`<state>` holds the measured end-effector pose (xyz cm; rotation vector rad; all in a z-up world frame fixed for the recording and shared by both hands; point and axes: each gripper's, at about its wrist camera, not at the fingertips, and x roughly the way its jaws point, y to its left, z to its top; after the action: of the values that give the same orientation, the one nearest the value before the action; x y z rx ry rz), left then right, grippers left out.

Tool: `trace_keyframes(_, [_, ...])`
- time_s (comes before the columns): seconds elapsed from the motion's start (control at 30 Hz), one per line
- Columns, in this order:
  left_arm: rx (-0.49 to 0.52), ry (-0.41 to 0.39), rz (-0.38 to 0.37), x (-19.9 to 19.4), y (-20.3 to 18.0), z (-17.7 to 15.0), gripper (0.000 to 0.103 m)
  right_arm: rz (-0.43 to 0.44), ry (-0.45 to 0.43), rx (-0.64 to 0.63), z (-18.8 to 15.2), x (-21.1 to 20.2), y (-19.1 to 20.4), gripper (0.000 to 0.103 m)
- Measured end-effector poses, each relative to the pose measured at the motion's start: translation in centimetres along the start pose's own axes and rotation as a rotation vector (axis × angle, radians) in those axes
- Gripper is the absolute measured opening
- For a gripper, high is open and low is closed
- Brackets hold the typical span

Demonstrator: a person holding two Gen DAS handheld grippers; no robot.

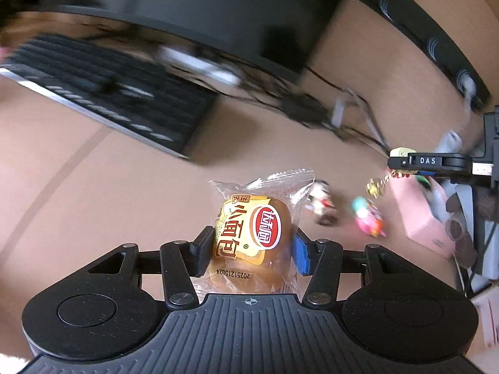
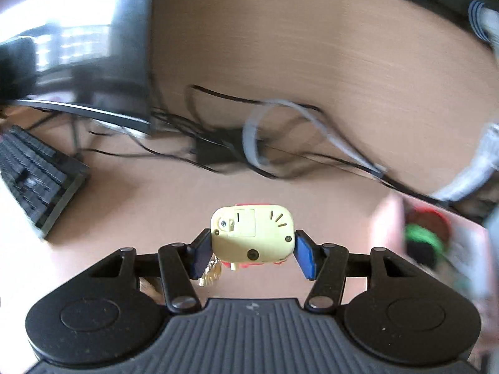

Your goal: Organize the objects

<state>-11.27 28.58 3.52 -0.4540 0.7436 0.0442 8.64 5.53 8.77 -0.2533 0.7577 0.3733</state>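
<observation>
My left gripper is shut on a clear-wrapped small bread bun with a red and yellow label, held above the brown desk. My right gripper is shut on a cream plastic toy keychain seen from its back, with a gold chain hanging under it. The right gripper also shows in the left wrist view, over a pink box. Two small toy figures, one white and one colourful, lie on the desk left of the box.
A black keyboard and a monitor stand at the back left. A tangle of black and grey cables lies behind. The pink box in the right wrist view holds red and green items.
</observation>
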Motion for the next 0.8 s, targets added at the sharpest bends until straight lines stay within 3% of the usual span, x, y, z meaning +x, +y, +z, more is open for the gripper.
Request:
trace_keyframes(0.1, [0.104,0.016,-0.047,3.0,-1.9,0.0,0.056,-0.068,0.033,0.044,-2.8,-0.8,-2.1,0.056])
trace_keyframes(0.2, [0.134,0.053,-0.094,5.0,-3.5,0.3,0.056,-0.103,0.059,0.056,-5.7,-1.6,-3.0,0.056])
trace_keyframes(0.33, [0.155,0.090,-0.059,6.9,-5.0,1.5,0.056,-0.140,0.045,0.034,-7.9,-3.7,-2.9,0.059])
trace_keyframes(0.4, [0.143,0.079,-0.047,7.5,-5.5,2.4,0.056,-0.142,0.015,-0.008,-8.4,-4.8,-2.2,0.066])
trace_keyframes(0.5, [0.141,0.020,-0.022,7.8,-5.5,3.5,0.056,-0.070,-0.023,-0.044,-9.0,-5.6,-1.1,0.070])
trace_keyframes(0.53, [0.126,0.021,0.013,8.0,-5.4,3.7,0.056,-0.046,-0.042,-0.060,-9.1,-5.7,-0.4,0.071])
trace_keyframes(0.63, [0.097,0.022,0.027,7.0,-4.5,4.0,0.056,0.030,-0.021,-0.020,-8.9,-3.9,1.7,0.072])
trace_keyframes(0.8, [0.122,0.012,0.178,4.8,-2.3,3.8,0.056,0.161,-0.074,-0.108,-7.3,-1.7,7.2,0.072])
